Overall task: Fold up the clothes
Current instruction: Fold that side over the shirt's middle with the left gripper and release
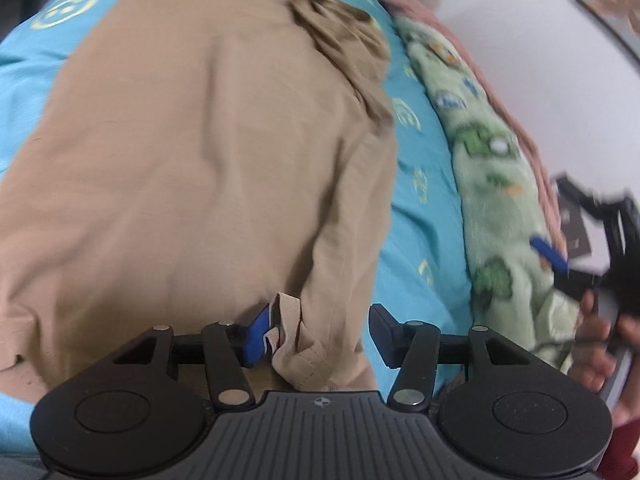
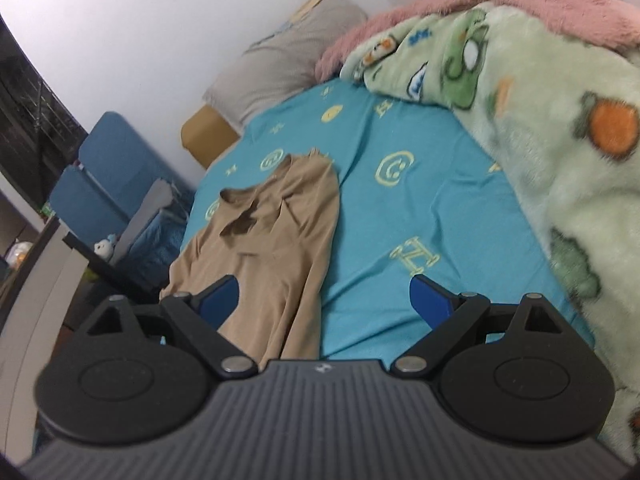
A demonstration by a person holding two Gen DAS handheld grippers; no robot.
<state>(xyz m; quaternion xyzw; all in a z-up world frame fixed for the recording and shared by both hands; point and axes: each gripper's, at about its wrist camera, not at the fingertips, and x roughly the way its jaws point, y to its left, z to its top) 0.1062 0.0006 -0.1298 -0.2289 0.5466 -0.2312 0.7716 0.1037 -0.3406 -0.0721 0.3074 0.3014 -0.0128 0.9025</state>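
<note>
Between your left gripper's blue-padded fingers, in the left wrist view, a small fold of the tan long-sleeved cotton shirt bunches against the left pad, while the right pad stands clear of the cloth over the sheet. Those jaws are spread apart, not clamped; the hem touches only one pad, so you hold nothing firmly. The shirt lies spread across the turquoise bed sheet with pale yellow emblems, its collar end far from you and one sleeve running down its right edge towards the gripper. Beside it lies a green fleece blanket with cartoon prints. At the frame's right edge your hand carries the other tool, blurred.

From the right wrist view, your right gripper hangs above the bed with its jaws released wide and nothing between them. The shirt lies below and to the left, neck opening away from you, a sleeve laid along its right side, with bare sheet under the right finger. A grey pillow sits at the head of the bed.

Judging by this, the hem end is being either taken up or let go; the frames fit both. Whatever follows, a fold needs both pads squarely on the fabric edge, and the right gripper brought over the cloth rather than the sheet.
</note>
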